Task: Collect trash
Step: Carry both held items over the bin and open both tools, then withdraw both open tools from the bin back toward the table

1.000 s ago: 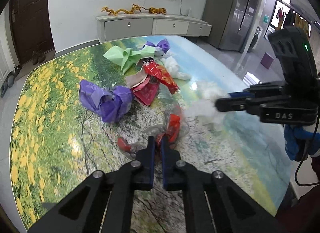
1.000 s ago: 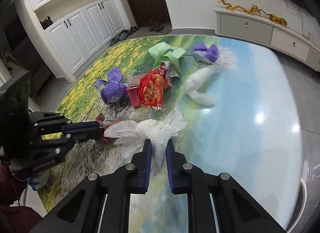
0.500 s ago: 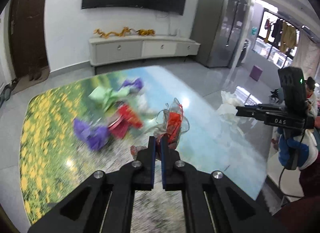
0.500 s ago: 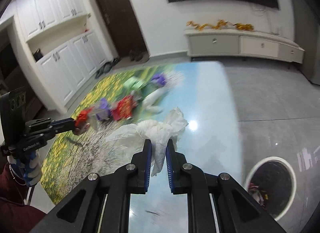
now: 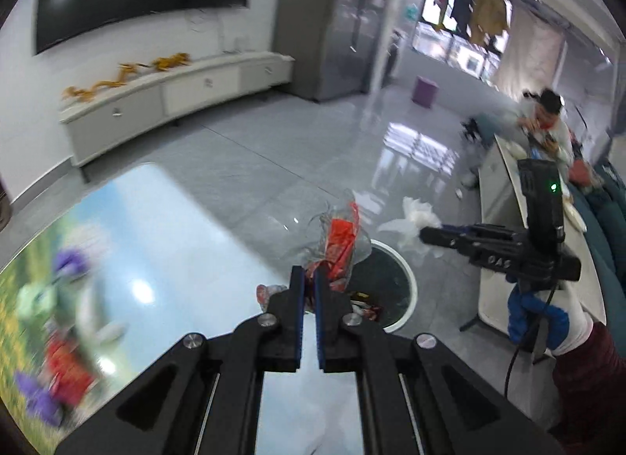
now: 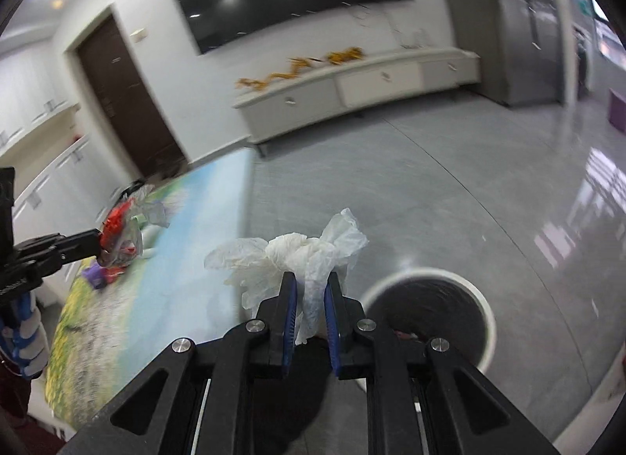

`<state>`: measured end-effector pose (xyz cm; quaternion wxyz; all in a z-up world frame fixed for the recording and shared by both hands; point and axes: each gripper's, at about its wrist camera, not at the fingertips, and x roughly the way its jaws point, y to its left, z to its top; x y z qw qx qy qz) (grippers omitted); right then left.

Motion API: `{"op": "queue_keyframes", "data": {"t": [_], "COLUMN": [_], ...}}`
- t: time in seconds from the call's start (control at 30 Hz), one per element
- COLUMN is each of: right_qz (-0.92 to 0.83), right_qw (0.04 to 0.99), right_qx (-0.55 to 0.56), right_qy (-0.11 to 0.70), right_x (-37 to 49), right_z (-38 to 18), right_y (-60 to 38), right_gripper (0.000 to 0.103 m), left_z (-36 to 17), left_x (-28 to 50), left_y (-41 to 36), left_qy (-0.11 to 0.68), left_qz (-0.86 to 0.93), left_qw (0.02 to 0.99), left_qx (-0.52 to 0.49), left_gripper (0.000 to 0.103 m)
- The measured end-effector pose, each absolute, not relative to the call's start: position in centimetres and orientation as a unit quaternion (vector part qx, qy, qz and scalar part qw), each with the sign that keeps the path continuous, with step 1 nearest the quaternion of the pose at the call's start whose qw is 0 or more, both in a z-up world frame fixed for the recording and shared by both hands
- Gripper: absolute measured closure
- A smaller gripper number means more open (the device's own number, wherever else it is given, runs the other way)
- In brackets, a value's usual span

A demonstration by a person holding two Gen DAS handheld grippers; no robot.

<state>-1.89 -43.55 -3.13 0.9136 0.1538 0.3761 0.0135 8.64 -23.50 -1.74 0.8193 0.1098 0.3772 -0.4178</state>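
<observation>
My left gripper (image 5: 308, 279) is shut on a crumpled clear-and-red wrapper (image 5: 339, 240) and holds it in the air past the table's edge, over a round white-rimmed bin (image 5: 407, 279) on the floor. My right gripper (image 6: 310, 286) is shut on a crumpled white plastic bag (image 6: 297, 251), held above the floor just left of the same bin (image 6: 487, 322). In the left wrist view the right gripper (image 5: 426, 235) shows at the right with the white bag (image 5: 414, 220). In the right wrist view the left gripper (image 6: 96, 245) shows at the left with the red wrapper (image 6: 119, 226).
The picture-printed table (image 5: 164, 243) carries more trash, blurred: purple (image 5: 68, 263), green (image 5: 31, 300) and red (image 5: 70, 365) pieces. A white low cabinet (image 5: 176, 91) lines the far wall. A person (image 5: 544, 118) sits at the far right by a white counter (image 5: 497, 196).
Both grippers lifted their trash off the table and swung it right, off the table edge to the floor bin. The views turned from the tabletop to the grey floor.
</observation>
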Motion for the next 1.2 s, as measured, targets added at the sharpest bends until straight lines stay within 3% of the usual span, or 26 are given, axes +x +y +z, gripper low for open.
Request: {"op": "queue_keyframes", "data": {"t": [0.37, 0.43, 0.5, 0.53, 0.57, 0.6, 0.63, 0.8, 0.9, 1.2], "right_qz": [-0.057, -0.070, -0.078, -0.081, -0.085, -0.091, -0.094, -0.095, -0.103, -0.113], "right_qw": [0.860, 0.850, 0.844, 0.841, 0.840, 0.839, 0.839, 0.842, 0.852, 0.912], "right_qx": [0.241, 0.246, 0.254, 0.257, 0.257, 0.256, 0.255, 0.253, 0.245, 0.183], "right_qy": [0.447, 0.460, 0.466, 0.469, 0.470, 0.472, 0.471, 0.467, 0.451, 0.350], "right_x": [-0.5, -0.2, -0.1, -0.1, -0.3, -0.3, -0.4, -1.0, -1.2, -3.6], "right_z": [-13.7, -15.2, -16.1, -16.5, -16.7, -16.8, -16.8, -15.9, -14.2, -3.5], "right_y": [-52.8, -53.7, -54.6, -54.9, -55.1, -55.2, -55.2, -54.6, -54.3, -49.7], "right_gripper": [0.089, 0.083, 0.072, 0.062, 0.054, 0.039, 0.036, 0.035, 0.030, 0.019], "left_z": [-9.5, -10.8, -11.9, -12.2, -12.5, -12.8, -12.9, -11.5, -9.1, -2.1], "left_x": [11.9, 12.3, 12.8, 13.0, 13.2, 13.3, 13.4, 13.0, 12.2, 8.7], "left_y": [-39.8, -41.0, -42.0, -42.2, -42.4, -42.6, -42.7, -41.1, -38.8, -29.9], "left_qy": [0.465, 0.478, 0.487, 0.489, 0.491, 0.494, 0.496, 0.472, 0.428, 0.307], "left_qz": [-0.461, -0.464, -0.461, -0.460, -0.459, -0.457, -0.456, -0.446, -0.419, -0.301], "left_qw": [0.742, 0.733, 0.731, 0.731, 0.731, 0.731, 0.730, 0.753, 0.793, 0.895], "left_qx": [0.143, 0.139, 0.129, 0.124, 0.120, 0.117, 0.115, 0.110, 0.109, 0.119], "left_gripper": [0.094, 0.087, 0.053, 0.048, 0.047, 0.047, 0.047, 0.047, 0.047, 0.047]}}
